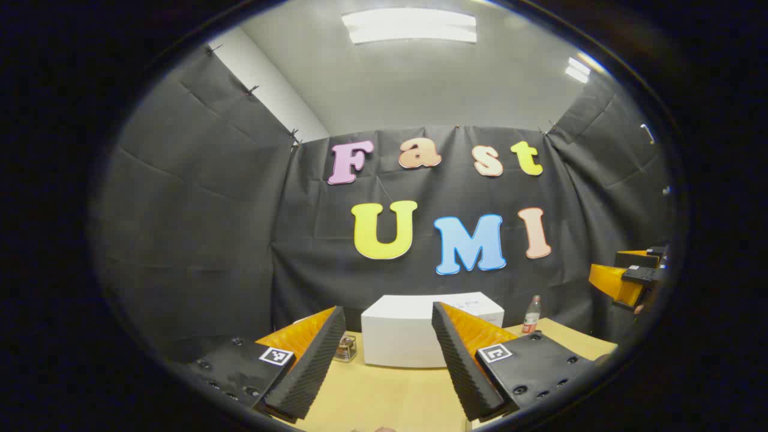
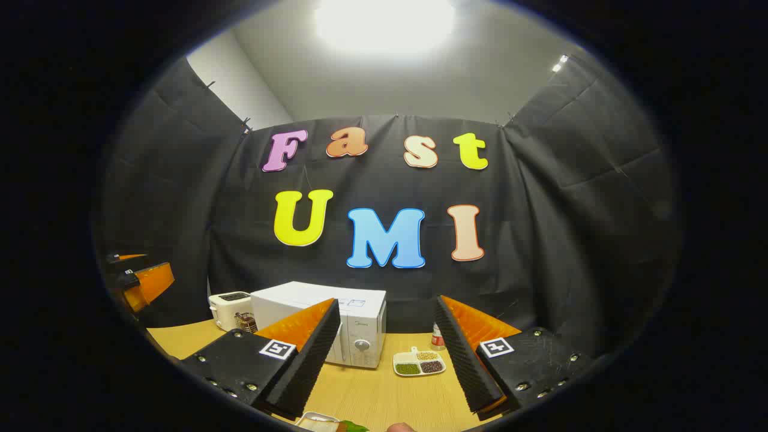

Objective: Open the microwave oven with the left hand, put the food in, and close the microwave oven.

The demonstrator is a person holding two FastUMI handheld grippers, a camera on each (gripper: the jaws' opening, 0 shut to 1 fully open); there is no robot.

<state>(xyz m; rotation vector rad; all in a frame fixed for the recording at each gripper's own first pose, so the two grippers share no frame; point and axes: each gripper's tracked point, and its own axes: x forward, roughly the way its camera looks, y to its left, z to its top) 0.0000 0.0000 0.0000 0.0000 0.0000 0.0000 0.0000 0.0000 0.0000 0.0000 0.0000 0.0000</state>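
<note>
The white microwave (image 1: 414,330) stands on the wooden table (image 1: 384,396), straight ahead of my left gripper (image 1: 388,307), which hangs open and apart from it with nothing between its fingers. In the right gripper view the microwave (image 2: 360,327) sits left of centre; its knob panel shows, while a finger hides its door. My right gripper (image 2: 386,300) is open and holds nothing. A white plate of food (image 2: 327,425) with something green and orange lies at the bottom edge, below the right gripper. The right gripper (image 1: 630,279) also shows far right, the left gripper (image 2: 141,279) far left.
A white toaster (image 2: 228,309) and a small glass jar (image 2: 246,322) stand left of the microwave. A divided dish of beans (image 2: 420,363) and a bottle (image 1: 531,315) sit to its right. Bare tabletop (image 2: 372,396) lies in front.
</note>
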